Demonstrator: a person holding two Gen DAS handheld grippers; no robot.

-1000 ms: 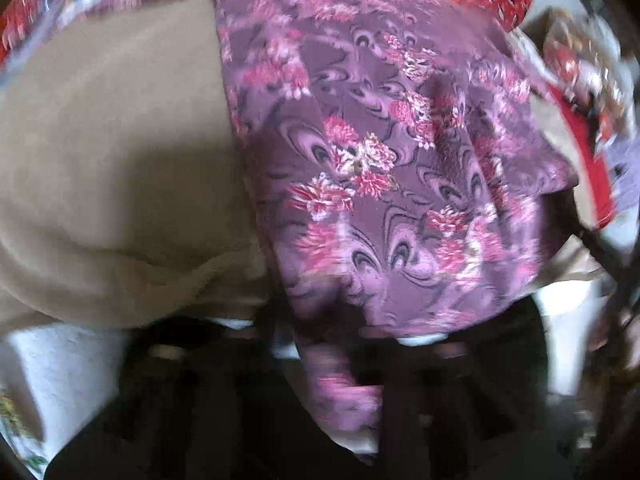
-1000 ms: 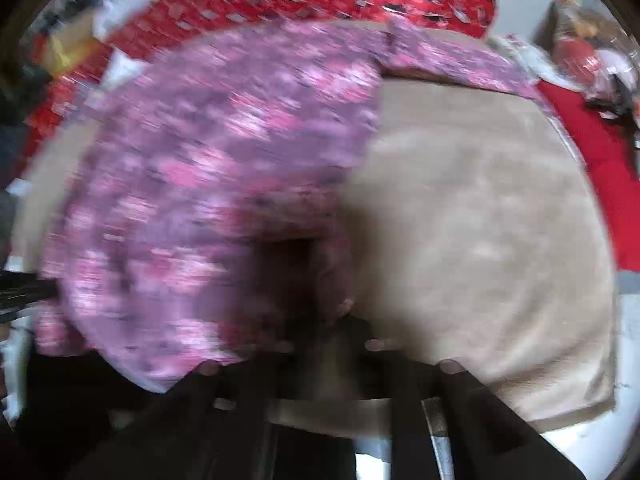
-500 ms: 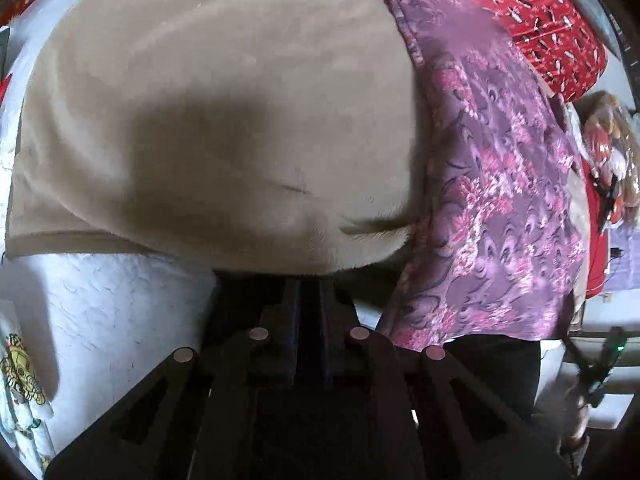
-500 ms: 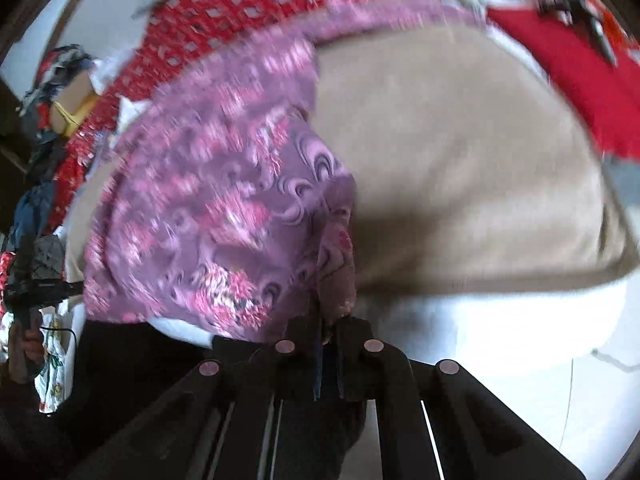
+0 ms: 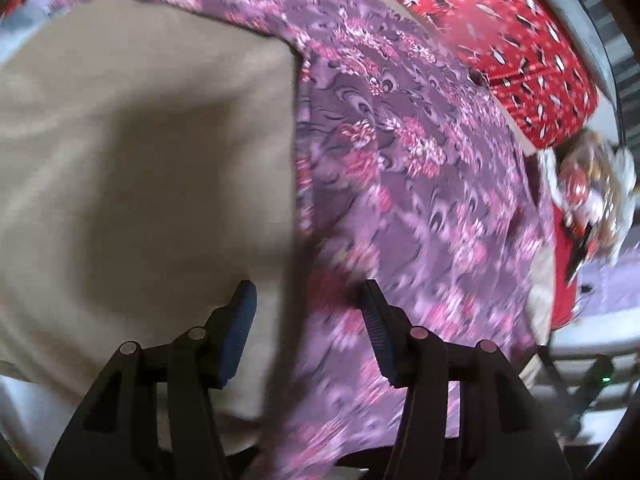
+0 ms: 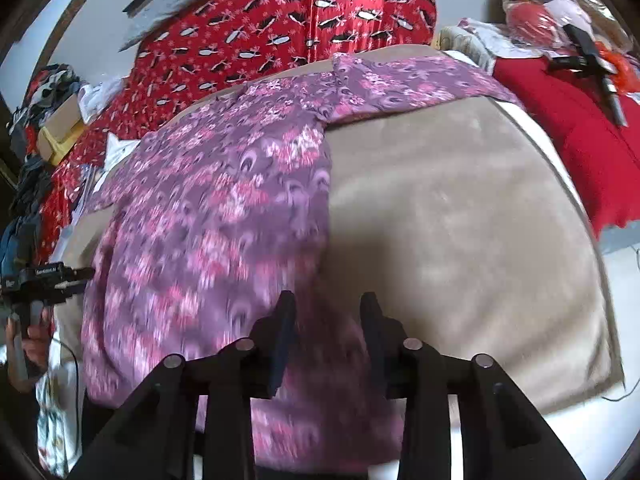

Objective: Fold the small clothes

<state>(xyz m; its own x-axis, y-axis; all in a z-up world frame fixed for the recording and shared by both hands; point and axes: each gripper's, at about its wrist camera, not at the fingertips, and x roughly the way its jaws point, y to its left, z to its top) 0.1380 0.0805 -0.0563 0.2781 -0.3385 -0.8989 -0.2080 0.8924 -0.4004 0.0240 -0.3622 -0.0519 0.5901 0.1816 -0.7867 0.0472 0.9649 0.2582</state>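
Observation:
A purple garment with pink flowers (image 5: 400, 168) lies spread on a beige blanket (image 5: 140, 152). In the left wrist view it covers the right half, its near edge hanging over the front. My left gripper (image 5: 308, 300) is open and empty, just above the garment's left edge where it meets the blanket. In the right wrist view the garment (image 6: 224, 208) fills the left half on the blanket (image 6: 460, 220). My right gripper (image 6: 326, 308) is open and empty over the garment's right edge near the front.
A red patterned cloth (image 6: 280, 32) hangs behind the blanket. A red cloth (image 6: 580, 132) with a black tool lies at the right. A doll in plastic wrap (image 5: 592, 184) sits beyond it. Clutter and boxes (image 6: 52, 120) stand at the left.
Both grippers were shut and have opened. The right gripper has let go of the garment's edge, which now lies on the blanket. Both grippers moved in over the garment's side edges.

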